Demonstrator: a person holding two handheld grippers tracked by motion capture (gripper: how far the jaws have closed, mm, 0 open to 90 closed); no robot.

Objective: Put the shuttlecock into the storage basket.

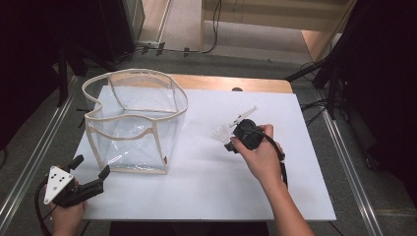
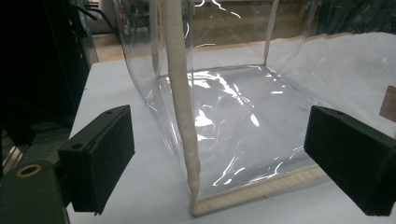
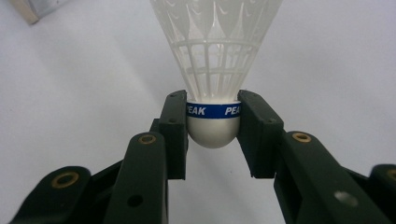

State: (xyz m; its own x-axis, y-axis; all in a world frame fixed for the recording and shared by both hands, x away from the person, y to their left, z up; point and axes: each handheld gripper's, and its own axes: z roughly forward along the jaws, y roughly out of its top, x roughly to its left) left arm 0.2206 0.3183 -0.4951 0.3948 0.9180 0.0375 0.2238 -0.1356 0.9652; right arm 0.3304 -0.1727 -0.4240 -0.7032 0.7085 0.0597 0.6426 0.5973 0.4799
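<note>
My right gripper (image 3: 213,122) clamps a white plastic shuttlecock (image 3: 215,56) by its cork just above the white table (image 1: 206,187), ready for carrying, while my left gripper (image 2: 219,158) waits released beside the clear bag (image 1: 133,123).

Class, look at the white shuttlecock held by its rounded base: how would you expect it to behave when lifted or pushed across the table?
The shuttlecock is probably very light: its skirt is thin open lattice. That skirt looks likely to bend or crush if squeezed, so the right gripper sensibly clamps the solid cap. Pushed on the table, it would likely roll in a curve around its narrow end.
</note>
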